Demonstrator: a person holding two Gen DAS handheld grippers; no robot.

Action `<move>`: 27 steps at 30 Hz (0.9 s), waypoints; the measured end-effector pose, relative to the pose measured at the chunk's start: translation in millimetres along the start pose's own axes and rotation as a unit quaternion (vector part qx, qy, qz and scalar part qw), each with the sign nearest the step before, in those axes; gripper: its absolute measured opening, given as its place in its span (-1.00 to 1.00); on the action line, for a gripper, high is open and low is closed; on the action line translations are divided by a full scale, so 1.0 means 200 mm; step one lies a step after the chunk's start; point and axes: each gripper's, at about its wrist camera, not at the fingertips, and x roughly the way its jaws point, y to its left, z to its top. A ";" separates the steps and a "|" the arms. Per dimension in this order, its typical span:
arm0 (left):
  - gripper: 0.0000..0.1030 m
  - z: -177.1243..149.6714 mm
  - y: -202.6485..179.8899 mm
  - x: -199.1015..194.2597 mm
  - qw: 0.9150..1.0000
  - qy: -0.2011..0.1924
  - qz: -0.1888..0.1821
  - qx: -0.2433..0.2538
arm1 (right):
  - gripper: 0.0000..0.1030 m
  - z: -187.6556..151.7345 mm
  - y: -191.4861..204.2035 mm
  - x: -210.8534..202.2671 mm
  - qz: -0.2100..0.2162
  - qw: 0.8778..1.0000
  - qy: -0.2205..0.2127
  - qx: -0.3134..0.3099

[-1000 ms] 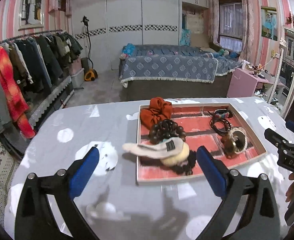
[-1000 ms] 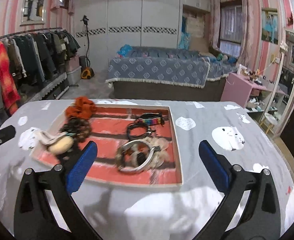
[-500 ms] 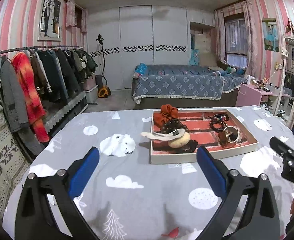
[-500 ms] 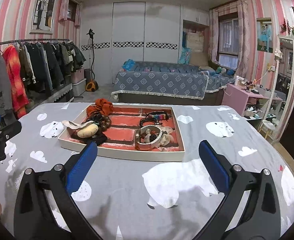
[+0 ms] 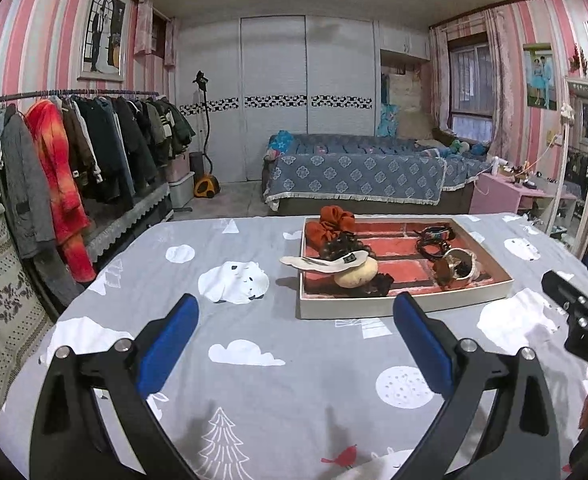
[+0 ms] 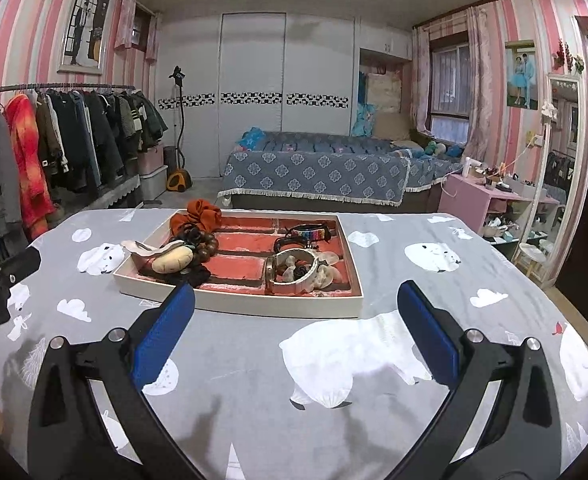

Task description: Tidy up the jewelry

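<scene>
So the tray (image 6: 230, 304) is sitting on the counter (image 6: 333, 380), a bit past both sets of tongs, and everything's already piled in it. The orange scrunchie (image 6: 200, 216) is hanging over the back corner, the dark bead bracelet (image 6: 200, 240) is lying right against it, and that cream hair clip (image 5: 325, 262) is poking out over the tray's left rim. On the other side the white bangle (image 6: 294, 270) is leaning on some shells or something similar, hard to tell at this size, with the black cords (image 6: 301, 236) bunching behind.

Left tongs (image 5: 294, 340) and right tongs (image 6: 294, 332) are both gaping wide, holding nothing, hovering over the counter short of the tray.

What's worrying me: the left pile is tangling together, so grabbing the beads is probably dragging the scrunchie or the black thing underneath along too. The clip overhanging the rim is looking like the first thing to get knocked onto the cloth. The tray's also light-looking, so a sideways nudge is likely sliding it on that sheet. And the two tongs are working close, so they could be bumping each other.
</scene>
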 end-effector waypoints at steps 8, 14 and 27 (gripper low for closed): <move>0.86 0.00 -0.03 -0.08 1.000 -0.023 0.009 0.012 | 0.92 -0.01 0.02 -0.08 -0.011 1.000 -0.025 -0.006; 0.86 -0.01 -0.03 -0.09 1.000 -0.024 0.002 0.009 | 0.92 -0.01 0.02 -0.09 -0.016 0.999 -0.030 -0.004; 0.86 -0.02 -0.06 -0.11 0.999 -0.034 0.004 0.021 | 0.92 -0.03 0.02 -0.07 -0.023 0.999 -0.027 -0.008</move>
